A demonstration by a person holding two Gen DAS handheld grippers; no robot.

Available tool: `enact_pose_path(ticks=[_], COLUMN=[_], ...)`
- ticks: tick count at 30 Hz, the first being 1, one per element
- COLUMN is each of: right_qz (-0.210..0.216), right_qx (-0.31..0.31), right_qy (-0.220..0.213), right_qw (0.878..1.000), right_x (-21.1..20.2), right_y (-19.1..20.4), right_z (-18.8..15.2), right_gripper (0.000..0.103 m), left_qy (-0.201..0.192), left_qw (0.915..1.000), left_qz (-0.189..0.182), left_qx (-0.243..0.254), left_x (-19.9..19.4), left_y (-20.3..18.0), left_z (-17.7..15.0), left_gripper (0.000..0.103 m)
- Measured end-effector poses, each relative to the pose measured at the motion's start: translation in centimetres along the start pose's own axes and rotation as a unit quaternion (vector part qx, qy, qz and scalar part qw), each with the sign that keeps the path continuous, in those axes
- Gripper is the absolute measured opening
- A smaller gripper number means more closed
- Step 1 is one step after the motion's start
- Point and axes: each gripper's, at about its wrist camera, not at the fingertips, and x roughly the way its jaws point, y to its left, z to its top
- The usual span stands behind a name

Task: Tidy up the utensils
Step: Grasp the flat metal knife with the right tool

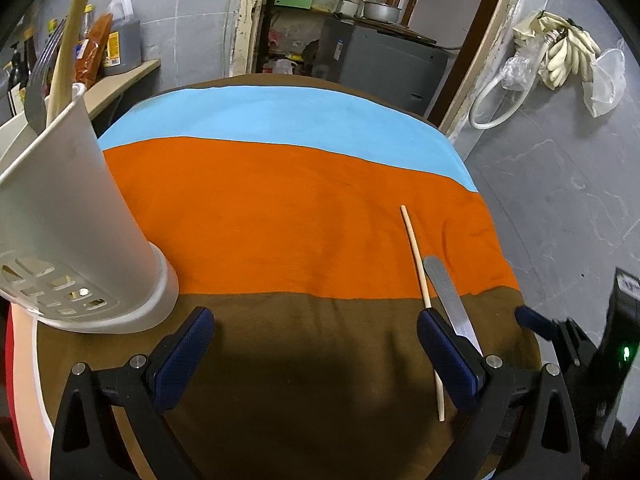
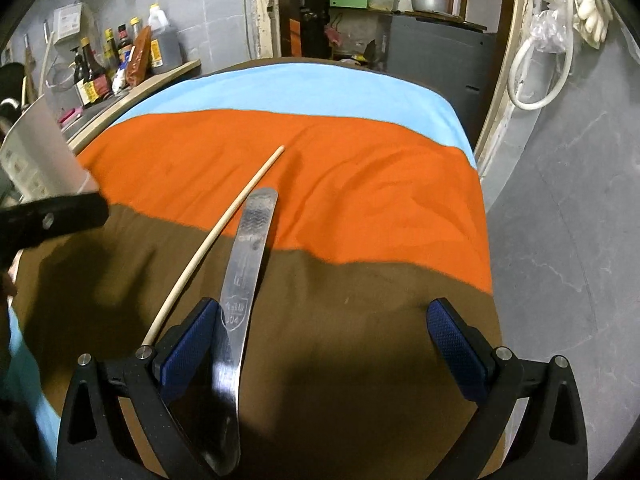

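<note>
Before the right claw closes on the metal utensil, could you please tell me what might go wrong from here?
1. The chopstick lies right beside the metal utensil, so the open right claw could catch or roll it.
2. The utensil sits near one pad, off centre; it may twist when gripped.
3. The white holder already holds a fork and a wooden handle, so insertion could snag.
4. The open left claw hovers close by; the two could collide.

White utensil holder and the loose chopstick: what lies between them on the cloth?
Nothing. In the left wrist view, only bare striped cloth runs from the white utensil holder to the chopstick; the metal handle lies beyond it.
</note>
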Motion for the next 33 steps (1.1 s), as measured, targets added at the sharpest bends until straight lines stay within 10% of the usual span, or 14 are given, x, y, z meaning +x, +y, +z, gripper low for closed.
enact_pose_path(ticks=[7, 18, 33], right_qz=[-0.006, 0.010, 0.043], right_qx=[0.047, 0.060, 0.038], right_qy=[0.006, 0.005, -0.008], right_qw=[0.999, 0.998, 0.998], right_x=[2.3, 4.2, 5.3], right_y=[-3.4, -5.6, -7.3], right_z=[1.5, 2.7, 4.7], right_gripper=[0.100, 0.069, 0.026], left_qy=[-0.003, -0.004, 0.053], left_qw=[0.9999, 0.9980, 0.9874], left_qz=[-0.010, -0.056, -0.118], left_qx=[0.006, 0.027, 0.091], left_x=[-0.3, 0.8, 5.6], left_y=[-0.3, -1.6, -6.2], left_z=[0.3, 1.5, 3.0], left_gripper=[0.102, 0.098, 0.040])
